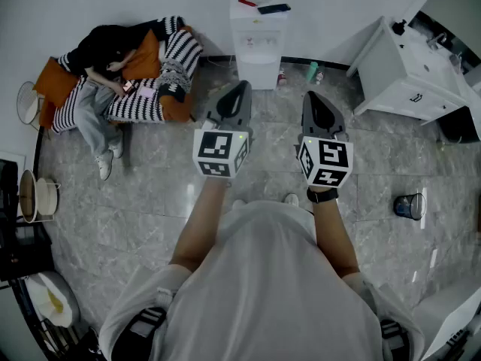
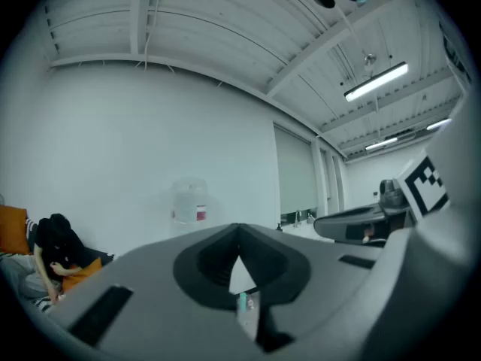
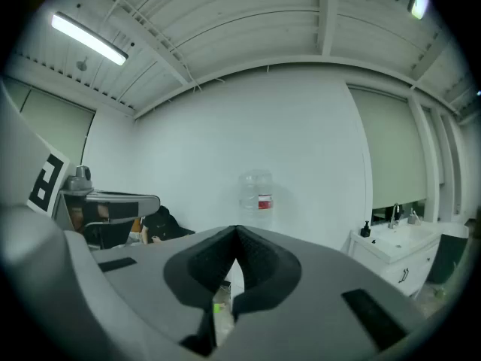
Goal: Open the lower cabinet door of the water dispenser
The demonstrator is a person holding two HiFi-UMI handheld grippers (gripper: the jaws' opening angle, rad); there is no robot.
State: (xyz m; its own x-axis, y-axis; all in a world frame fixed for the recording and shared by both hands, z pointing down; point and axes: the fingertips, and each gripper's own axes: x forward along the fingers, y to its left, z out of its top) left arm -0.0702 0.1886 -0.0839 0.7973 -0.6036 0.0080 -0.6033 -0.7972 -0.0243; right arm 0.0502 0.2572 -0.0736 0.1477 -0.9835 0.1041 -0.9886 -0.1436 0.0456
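Both grippers are held out level and side by side, apart from each other. The left gripper (image 1: 240, 89) has its jaws pressed together at the tips with nothing between them, as the left gripper view (image 2: 239, 230) shows. The right gripper (image 1: 312, 98) is likewise closed and empty, its jaws meeting in the right gripper view (image 3: 236, 233). Each carries its marker cube (image 1: 219, 153) just behind the jaws.

Beneath them lies a grey marble floor (image 1: 150, 201). Straight ahead, between the lines of the two grippers and a little nearer the left one's, stands the white water dispenser (image 1: 258, 40) against the wall, well clear of both tips. Its lower cabinet door (image 1: 258, 72) faces the grippers, untouched; it is seen too steeply to tell its handle. A clear water bottle (image 3: 257, 192) sits on top.

Just ahead of the right gripper's tip, some small bottles (image 1: 313, 71) stand on the floor beside the dispenser. Off beyond the left gripper's outer side, a person (image 1: 105, 59) lies on striped cushions (image 1: 176, 55). Out past the right gripper stands a white sink cabinet (image 1: 409, 77), with a small bin (image 1: 409, 206) nearer by.
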